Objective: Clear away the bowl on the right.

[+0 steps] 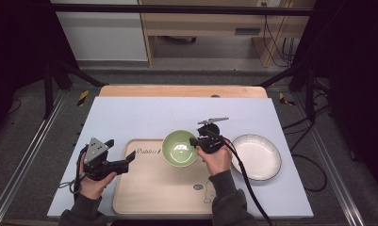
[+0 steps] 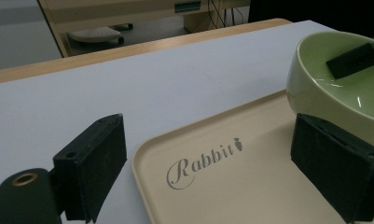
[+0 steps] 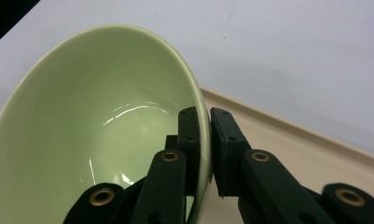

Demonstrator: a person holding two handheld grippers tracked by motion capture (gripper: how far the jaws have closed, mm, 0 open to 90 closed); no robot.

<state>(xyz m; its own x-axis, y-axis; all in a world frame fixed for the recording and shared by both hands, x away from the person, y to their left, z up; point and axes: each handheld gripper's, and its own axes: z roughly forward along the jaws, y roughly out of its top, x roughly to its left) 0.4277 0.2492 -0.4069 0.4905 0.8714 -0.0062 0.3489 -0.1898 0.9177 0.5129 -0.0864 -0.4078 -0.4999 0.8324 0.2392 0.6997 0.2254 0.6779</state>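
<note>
L gripper sits at the tray's left edge, jaws spread wide w/ nothing between them; in the left gripper view they straddle the tray's corner by the "Rabbit" lettering. Prob. there to steady or wait.

R gripper is clamped on the green bowl's right rim, one jaw inside, one outside: a rim pinch, likely for lifting. Bowl is at the tray's far edge, tilted in the right gripper view.

White plate lies off the tray, toward the desk's right edge, unobstructed.
</note>
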